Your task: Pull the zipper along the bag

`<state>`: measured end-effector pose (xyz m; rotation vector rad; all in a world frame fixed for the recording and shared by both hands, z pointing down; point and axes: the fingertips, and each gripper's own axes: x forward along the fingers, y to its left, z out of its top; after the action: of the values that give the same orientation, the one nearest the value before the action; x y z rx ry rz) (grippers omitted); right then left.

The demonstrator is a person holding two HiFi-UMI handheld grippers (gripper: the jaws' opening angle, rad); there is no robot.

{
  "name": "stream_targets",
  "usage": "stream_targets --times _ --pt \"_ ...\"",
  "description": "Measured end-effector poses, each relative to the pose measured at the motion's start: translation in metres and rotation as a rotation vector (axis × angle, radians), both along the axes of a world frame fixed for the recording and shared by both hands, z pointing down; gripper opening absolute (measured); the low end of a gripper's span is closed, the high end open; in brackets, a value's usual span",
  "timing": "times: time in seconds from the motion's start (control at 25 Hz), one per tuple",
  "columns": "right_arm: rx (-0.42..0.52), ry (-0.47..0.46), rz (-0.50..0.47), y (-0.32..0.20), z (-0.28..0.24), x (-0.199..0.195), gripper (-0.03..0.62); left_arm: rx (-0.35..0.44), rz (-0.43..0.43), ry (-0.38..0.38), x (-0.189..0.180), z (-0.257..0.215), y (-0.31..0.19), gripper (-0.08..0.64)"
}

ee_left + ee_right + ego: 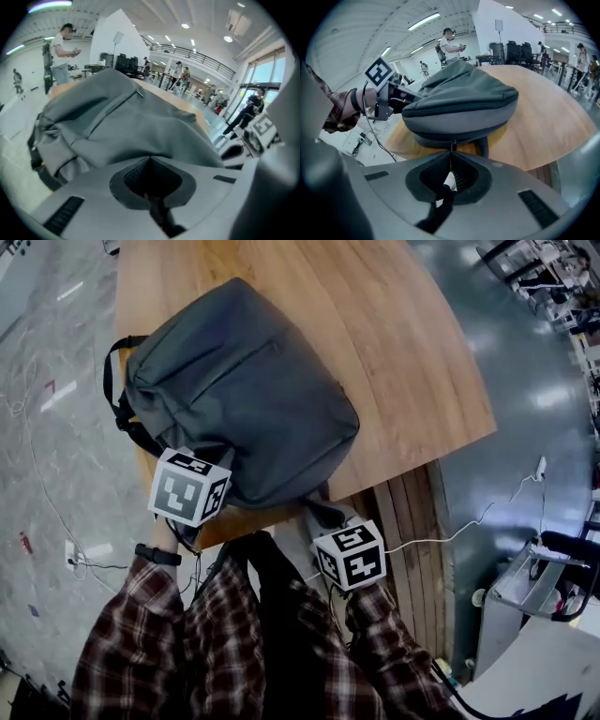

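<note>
A grey backpack (244, 390) lies on the wooden table (403, 352), its bottom end toward me. My left gripper (208, 454) is at the bag's near left edge, mostly hidden under its marker cube. In the left gripper view the gripper (150, 160) is shut on the bag (131, 122), and a dark strap hangs behind the jaws. My right gripper (330, 518) sits at the bag's near right corner, off the table edge. In the right gripper view it (451, 152) is shut on the thin zipper pull (453, 143) coming off the bag (459, 105). The left gripper (401, 96) shows there too.
The table's front edge (281, 521) runs just under both grippers. Slatted wood (412, 521) stands below it. Cables and a white power strip (70, 554) lie on the floor at left. A white cart (539, 592) stands at right. A person (58, 51) stands far behind.
</note>
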<state>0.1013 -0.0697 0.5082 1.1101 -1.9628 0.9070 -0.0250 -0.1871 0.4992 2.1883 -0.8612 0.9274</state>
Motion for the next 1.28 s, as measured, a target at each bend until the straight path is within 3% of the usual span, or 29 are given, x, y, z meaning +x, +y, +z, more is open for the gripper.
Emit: stream_targets --times 0.08,0.16,0.32,0.44,0.68,0.8,1.0,1.28 --pt "-0.008 -0.044 -0.040 0.007 0.002 -0.033 0.017 0.053 -0.098 -0.036 -0.013 -0.020 -0.004 0.011" --pt "-0.015 -0.082 -0.086 0.013 0.003 -0.063 0.017 0.127 -0.138 -0.022 -0.011 -0.048 -0.002 0.011" --pt "-0.016 -0.122 -0.184 0.024 0.001 -0.114 0.017 0.196 -0.085 0.042 0.020 -0.077 0.015 0.011" --pt "-0.012 -0.112 -0.223 0.027 0.002 -0.129 0.017 0.211 -0.056 -0.009 0.024 -0.058 0.025 0.011" --pt "-0.008 -0.063 -0.250 0.033 0.012 -0.115 0.017 0.247 -0.037 -0.027 0.018 -0.013 0.043 0.011" --pt "0.007 -0.044 -0.254 0.030 0.011 -0.103 0.017 0.246 -0.038 -0.002 0.016 -0.011 0.044 0.011" --pt "0.025 0.003 -0.247 0.023 0.007 -0.069 0.017 0.172 -0.049 0.053 0.013 -0.009 0.047 0.011" --pt "0.048 0.067 -0.208 -0.007 0.003 -0.016 0.019 0.196 -0.020 0.041 0.014 -0.006 0.049 0.010"
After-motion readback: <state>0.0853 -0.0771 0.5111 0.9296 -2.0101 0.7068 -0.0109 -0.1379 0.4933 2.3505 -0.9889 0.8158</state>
